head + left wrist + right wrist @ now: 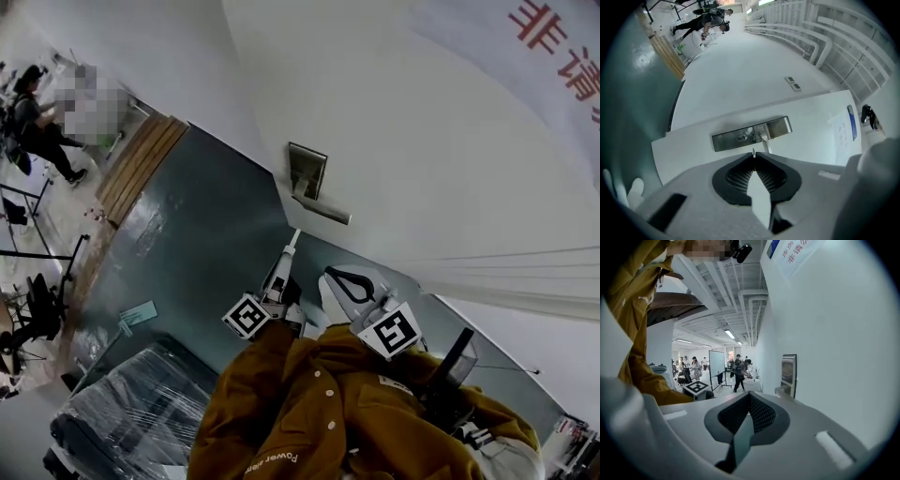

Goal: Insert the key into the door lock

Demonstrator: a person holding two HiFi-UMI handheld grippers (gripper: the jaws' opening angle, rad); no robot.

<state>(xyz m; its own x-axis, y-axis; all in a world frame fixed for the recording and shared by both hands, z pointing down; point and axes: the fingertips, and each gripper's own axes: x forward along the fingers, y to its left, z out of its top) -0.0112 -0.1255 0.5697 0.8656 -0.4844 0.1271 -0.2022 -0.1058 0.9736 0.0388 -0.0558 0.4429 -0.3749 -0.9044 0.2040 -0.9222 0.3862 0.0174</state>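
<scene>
Left gripper [753, 155]: key [753, 151] is being pinched between the jaws, frame centre.
Right gripper [749, 394]: jaws are being pressed together.
Lock [752, 133]: being faced, just above the key.

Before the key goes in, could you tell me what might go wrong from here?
Only a thin tip of the key shows past the left gripper, so it could twist or slip on contact. The keyhole is offset from the tip and beside the handle; a misaimed push would hit the plate.
</scene>
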